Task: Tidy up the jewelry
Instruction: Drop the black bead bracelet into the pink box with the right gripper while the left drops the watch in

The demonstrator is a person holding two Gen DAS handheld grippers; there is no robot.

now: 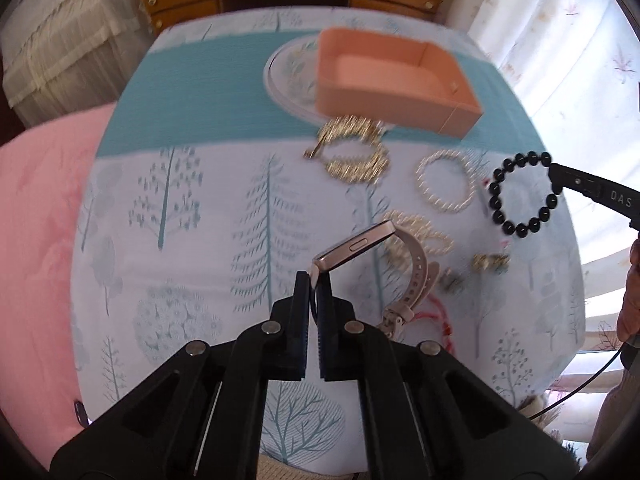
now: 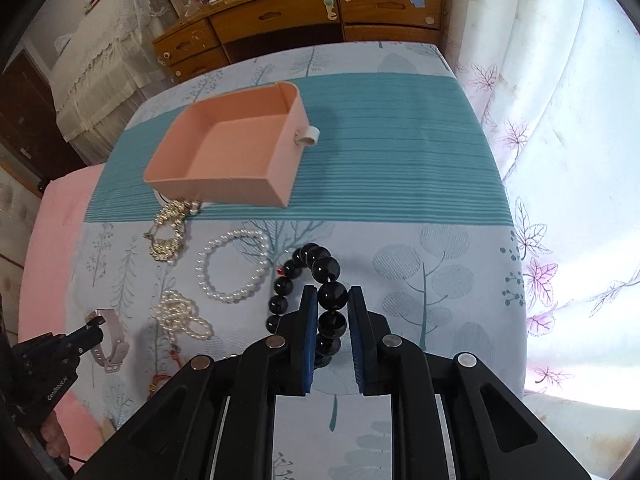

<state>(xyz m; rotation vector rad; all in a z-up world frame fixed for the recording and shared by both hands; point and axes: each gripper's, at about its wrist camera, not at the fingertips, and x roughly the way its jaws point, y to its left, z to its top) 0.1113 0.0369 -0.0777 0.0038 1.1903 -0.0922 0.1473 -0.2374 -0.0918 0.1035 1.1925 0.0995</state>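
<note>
My left gripper (image 1: 315,280) is shut on the strap of a pale pink smartwatch (image 1: 360,249) and holds it above the cloth; the watch also shows in the right wrist view (image 2: 105,338). My right gripper (image 2: 333,294) is shut on a black bead bracelet (image 2: 316,264), lifted off the table; the bracelet also shows in the left wrist view (image 1: 520,194). An empty pink box (image 1: 390,80) stands at the back, also in the right wrist view (image 2: 228,152). On the cloth lie a pearl bracelet (image 2: 232,266), a pearl strand (image 2: 182,316) and a gold chain (image 1: 354,152).
A table with a tree-print cloth (image 1: 200,208) has a teal band (image 2: 400,148) across the back. A white plate (image 1: 290,76) lies under the box. Small gold pieces (image 1: 490,262) and a red cord (image 1: 440,316) lie near the watch. A wooden dresser (image 2: 320,16) stands behind; a curtain (image 2: 560,160) hangs on the right.
</note>
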